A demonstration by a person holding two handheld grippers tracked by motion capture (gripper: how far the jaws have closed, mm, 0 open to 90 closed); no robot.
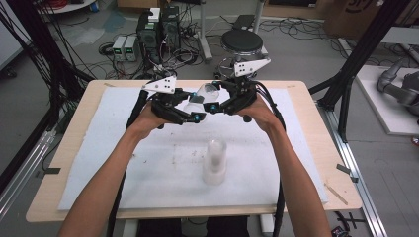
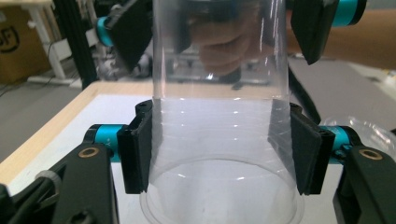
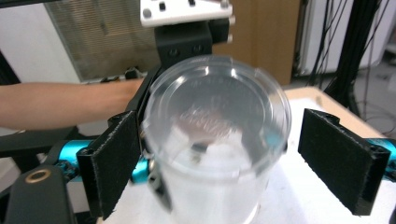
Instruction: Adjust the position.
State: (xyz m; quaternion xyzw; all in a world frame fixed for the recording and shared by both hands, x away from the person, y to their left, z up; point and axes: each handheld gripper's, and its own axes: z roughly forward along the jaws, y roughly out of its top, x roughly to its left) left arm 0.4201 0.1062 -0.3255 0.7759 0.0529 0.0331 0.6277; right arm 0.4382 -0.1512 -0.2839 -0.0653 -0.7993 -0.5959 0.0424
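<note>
You've got the clear plastic cup [image 1: 203,95] held up in the air over the far half of the worktop [image 1: 306,148], pinched by your left hand-held gripper [image 2: 219,154]. Your right hand-held gripper [image 3: 243,163] is spread, its pads off the cup's bottom end. A second stack of clear cups [image 1: 215,162] stands on the white foam sheet [image 1: 123,168] nearer you. Beyond, the grey floor [image 1: 296,54] has cables, computer boxes [image 1: 158,32] and a black stool [image 1: 242,42].

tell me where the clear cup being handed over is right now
In the high view the clear cup is held above the table's far middle, clamped in the left gripper, between the right gripper's open jaws.
</note>
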